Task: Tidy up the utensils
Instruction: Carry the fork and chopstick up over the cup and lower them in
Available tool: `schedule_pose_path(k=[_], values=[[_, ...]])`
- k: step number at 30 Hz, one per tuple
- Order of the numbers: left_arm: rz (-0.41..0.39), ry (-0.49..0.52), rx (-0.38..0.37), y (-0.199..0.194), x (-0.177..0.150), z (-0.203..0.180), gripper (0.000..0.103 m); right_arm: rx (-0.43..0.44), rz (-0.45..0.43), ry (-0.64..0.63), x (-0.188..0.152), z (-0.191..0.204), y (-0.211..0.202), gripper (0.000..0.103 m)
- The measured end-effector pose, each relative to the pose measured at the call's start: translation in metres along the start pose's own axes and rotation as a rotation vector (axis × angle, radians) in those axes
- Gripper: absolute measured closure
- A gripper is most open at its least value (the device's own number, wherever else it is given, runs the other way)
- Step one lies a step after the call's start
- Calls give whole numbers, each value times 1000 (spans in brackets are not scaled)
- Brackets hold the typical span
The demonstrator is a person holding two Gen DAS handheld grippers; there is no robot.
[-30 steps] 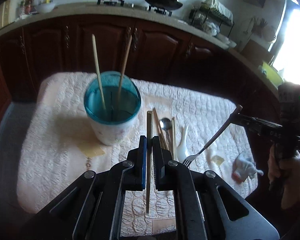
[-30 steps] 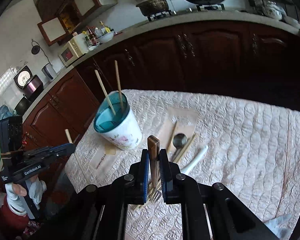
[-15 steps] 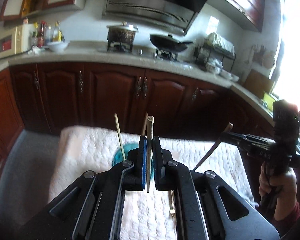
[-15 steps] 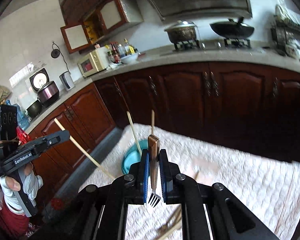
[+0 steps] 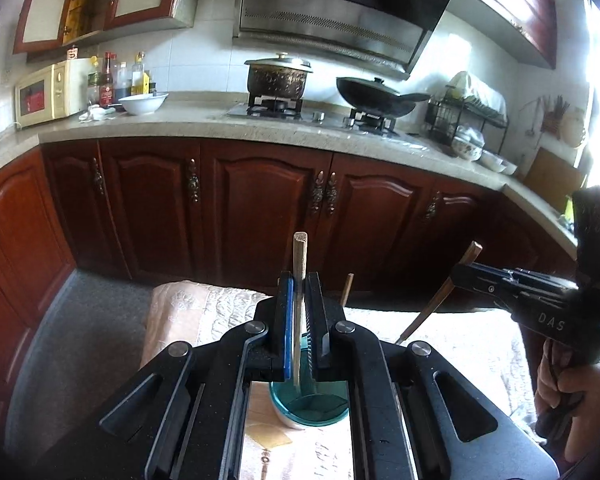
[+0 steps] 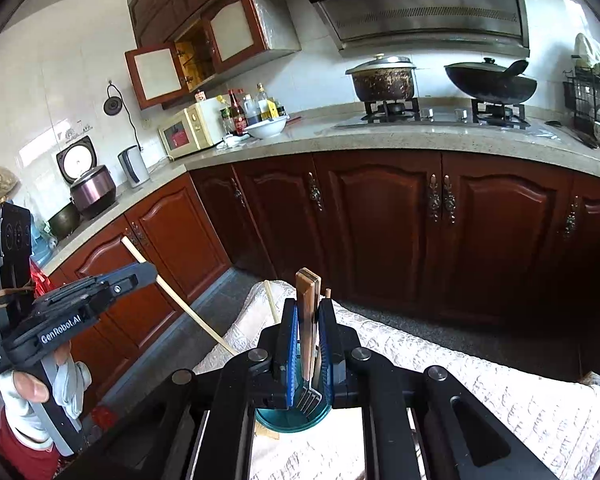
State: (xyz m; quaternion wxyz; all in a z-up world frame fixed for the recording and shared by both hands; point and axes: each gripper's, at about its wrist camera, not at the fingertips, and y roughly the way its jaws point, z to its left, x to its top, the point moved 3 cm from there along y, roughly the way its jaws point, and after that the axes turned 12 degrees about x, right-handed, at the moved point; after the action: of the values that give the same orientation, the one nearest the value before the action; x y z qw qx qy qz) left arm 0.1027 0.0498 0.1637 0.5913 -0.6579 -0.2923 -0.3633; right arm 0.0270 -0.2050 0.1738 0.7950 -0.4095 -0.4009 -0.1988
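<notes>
left wrist view looks along the left gripper (image 5: pixel 299 312), whose two fingers are pinched on a pale wooden chopstick (image 5: pixel 299 264); the stick stands nearly upright between the pads, its square top rising above the fingertips and its lower end reaching down over the open mouth of the teal-lined cup (image 5: pixel 310 408). the cup sits on the quilted cloth (image 5: pixel 204 312) covering the table, directly under the gripper, and another chopstick (image 5: pixel 346 290) standing in it pokes up just right of the fingers. at the right of this view the right gripper (image 5: pixel 458 278), held in a bare hand (image 5: pixel 568 380), grips the fork handle (image 5: pixel 440 300) at a slant. from the right wrist view, the right gripper (image 6: pixel 308 344) is closed on the fork (image 6: pixel 308 332), brown handle up and tines down (the tines hang just inside the rim of the cup (image 6: pixel 292 420)). two thin chopsticks (image 6: pixel 271 302) stand in the cup beside the fingers. to the left, the left gripper (image 6: pixel 150 270), held in a gloved hand (image 6: pixel 40 388), carries its chopstick (image 6: pixel 180 300) tilted toward the cup. behind both stand dark red cabinets (image 6: pixel 380 220) and a stone counter (image 6: pixel 300 140) with a pot (image 6: pixel 382 78) and a wok (image 6: pixel 490 80) on the stove.
</notes>
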Motion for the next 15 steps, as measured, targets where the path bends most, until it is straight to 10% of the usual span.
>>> schedule_pose_path(k=[15], values=[[48, 1, 28, 31, -14, -2, 99, -10, 37, 22, -5, -17, 35, 94]])
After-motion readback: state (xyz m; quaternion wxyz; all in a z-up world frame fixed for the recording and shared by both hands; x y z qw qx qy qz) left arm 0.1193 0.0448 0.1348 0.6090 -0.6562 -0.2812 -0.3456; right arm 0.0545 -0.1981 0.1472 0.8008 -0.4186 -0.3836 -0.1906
